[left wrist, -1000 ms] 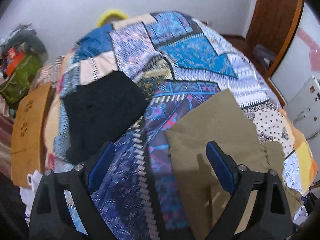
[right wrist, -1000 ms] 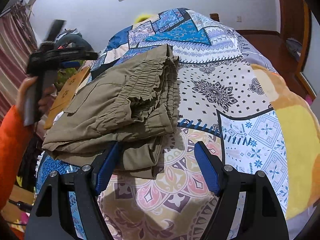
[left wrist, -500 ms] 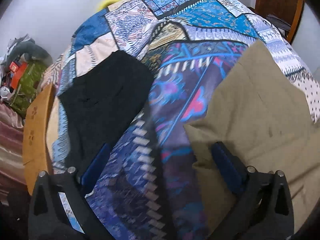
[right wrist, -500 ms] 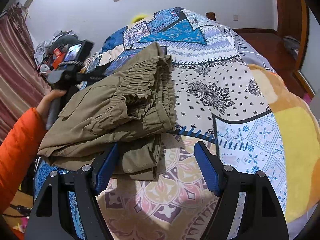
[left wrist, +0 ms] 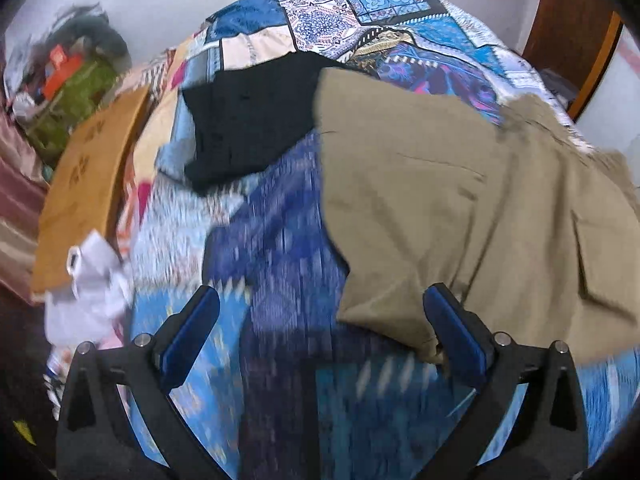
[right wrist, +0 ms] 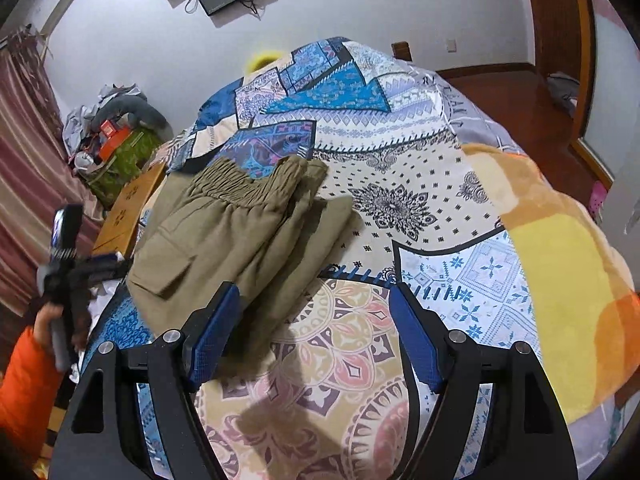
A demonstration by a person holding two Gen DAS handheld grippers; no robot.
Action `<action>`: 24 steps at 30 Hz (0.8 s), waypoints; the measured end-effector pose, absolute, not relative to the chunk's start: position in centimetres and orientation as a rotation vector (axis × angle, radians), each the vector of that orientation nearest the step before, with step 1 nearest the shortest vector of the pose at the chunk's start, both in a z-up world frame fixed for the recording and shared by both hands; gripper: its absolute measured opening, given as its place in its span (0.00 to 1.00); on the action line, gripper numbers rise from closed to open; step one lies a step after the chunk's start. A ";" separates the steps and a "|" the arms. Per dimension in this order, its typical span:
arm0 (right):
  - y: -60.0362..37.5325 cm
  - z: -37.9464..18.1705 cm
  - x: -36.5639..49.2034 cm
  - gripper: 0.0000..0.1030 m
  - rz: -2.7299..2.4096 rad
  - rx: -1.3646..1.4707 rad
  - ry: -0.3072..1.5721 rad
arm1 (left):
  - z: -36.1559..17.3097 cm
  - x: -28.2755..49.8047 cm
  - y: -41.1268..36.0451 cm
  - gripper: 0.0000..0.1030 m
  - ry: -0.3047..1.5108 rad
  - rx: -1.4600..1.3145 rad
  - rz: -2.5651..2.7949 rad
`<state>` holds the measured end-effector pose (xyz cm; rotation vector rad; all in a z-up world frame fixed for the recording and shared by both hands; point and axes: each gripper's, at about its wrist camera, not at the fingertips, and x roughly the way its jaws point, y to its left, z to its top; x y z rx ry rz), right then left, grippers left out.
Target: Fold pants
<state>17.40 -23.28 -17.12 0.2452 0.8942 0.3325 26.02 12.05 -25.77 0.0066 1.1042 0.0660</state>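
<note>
Pants: the khaki pants (right wrist: 240, 240) lie folded into a thick stack on the patchwork bedspread (right wrist: 400, 208), toward its left side as the right wrist view shows it.
Long axis: in the right wrist view the stack runs from the near left to the far right, its long edges slanting away from the camera.
Which way it points: the gathered elastic waistband (right wrist: 240, 184) is the far end, turned toward the wall; the plainer folded end faces the camera.
Pocket: a flap pocket (right wrist: 168, 276) sits on the top layer near the left edge of the stack.
Pants in the left wrist view: the same khaki cloth (left wrist: 460, 208) fills the right half of the view, lying flat on the blue part of the bedspread (left wrist: 280, 280); this view is motion-blurred.
Left gripper (left wrist: 320, 328): fingers spread wide with nothing between them; the near corner of the pants lies just at the tip of its right finger (left wrist: 452, 328), but whether they touch cannot be told.
Right gripper (right wrist: 314, 332): also wide apart and holding nothing; its left finger (right wrist: 212, 332) overlaps the near edge of the stack in the view.
Black garment (left wrist: 248, 120): lies folded on the bedspread, its right edge tucked under or beside the far edge of the pants.
Wooden board (left wrist: 88, 184): stands beside the bed at the left edge.
</note>
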 end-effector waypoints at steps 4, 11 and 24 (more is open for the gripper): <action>-23.0 -16.5 17.2 0.74 0.340 0.267 0.872 | -25.6 23.3 12.5 1.00 1.086 -0.057 0.057; -21.0 -16.3 17.2 0.74 0.381 0.230 0.841 | -25.1 22.2 12.3 1.00 1.036 -0.006 0.075; -19.3 -19.1 17.7 0.35 0.419 0.161 0.883 | -25.4 20.8 14.3 0.58 1.019 0.065 0.172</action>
